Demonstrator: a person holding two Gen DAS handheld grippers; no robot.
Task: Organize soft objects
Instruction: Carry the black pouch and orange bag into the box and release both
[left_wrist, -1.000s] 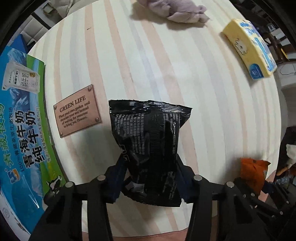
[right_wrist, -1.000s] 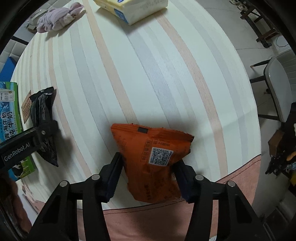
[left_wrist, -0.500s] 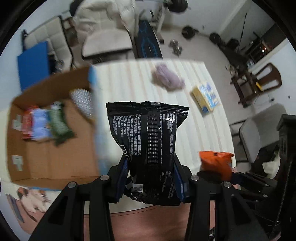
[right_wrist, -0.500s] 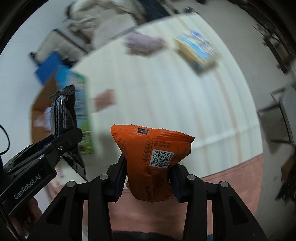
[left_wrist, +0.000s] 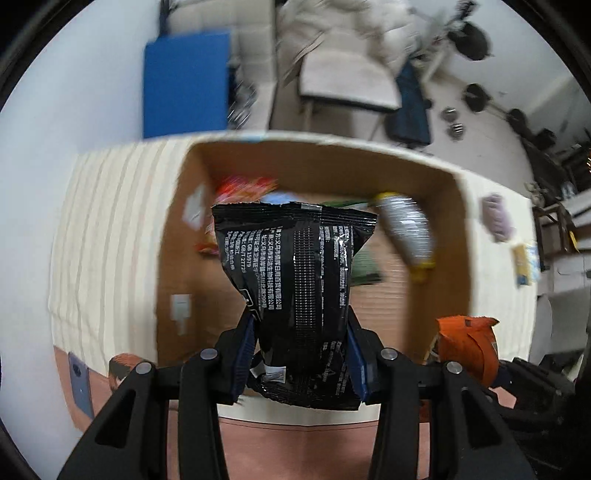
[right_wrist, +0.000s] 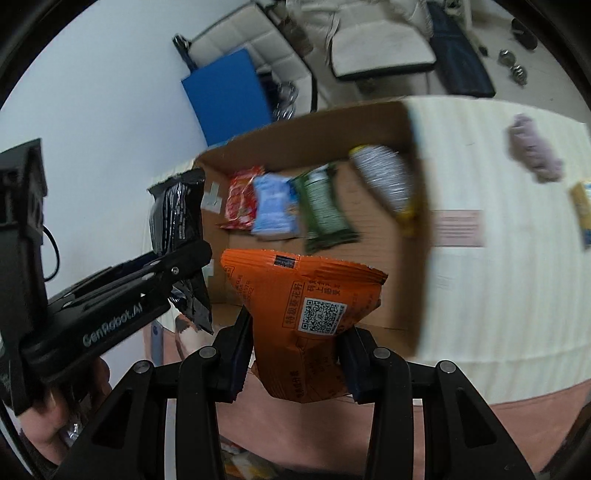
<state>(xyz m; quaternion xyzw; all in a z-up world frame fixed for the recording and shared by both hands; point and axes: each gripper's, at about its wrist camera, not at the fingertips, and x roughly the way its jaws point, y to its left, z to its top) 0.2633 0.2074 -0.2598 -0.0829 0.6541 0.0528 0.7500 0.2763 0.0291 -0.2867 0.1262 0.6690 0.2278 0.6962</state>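
Observation:
My left gripper (left_wrist: 299, 350) is shut on a black snack bag (left_wrist: 295, 280) and holds it in the air above the near part of an open cardboard box (left_wrist: 325, 155). My right gripper (right_wrist: 295, 350) is shut on an orange snack bag (right_wrist: 306, 306), also in the air near the box's near edge (right_wrist: 421, 229). The orange bag shows in the left wrist view (left_wrist: 467, 343) and the black bag in the right wrist view (right_wrist: 177, 221). Red (right_wrist: 242, 201), blue (right_wrist: 275, 208), green (right_wrist: 325, 210) and silver (right_wrist: 384, 177) packets lie in the box.
The box stands on a striped table (left_wrist: 103, 236). A purple soft cloth (right_wrist: 533, 147) and a yellow pack (right_wrist: 581, 206) lie on the table to the right. A plaque (right_wrist: 458, 227) lies beside the box. A blue panel (left_wrist: 184, 81) and chairs stand behind.
Both grippers have lifted their bags off the table and swung left toward the cardboard box, which now fills the middle of both views.

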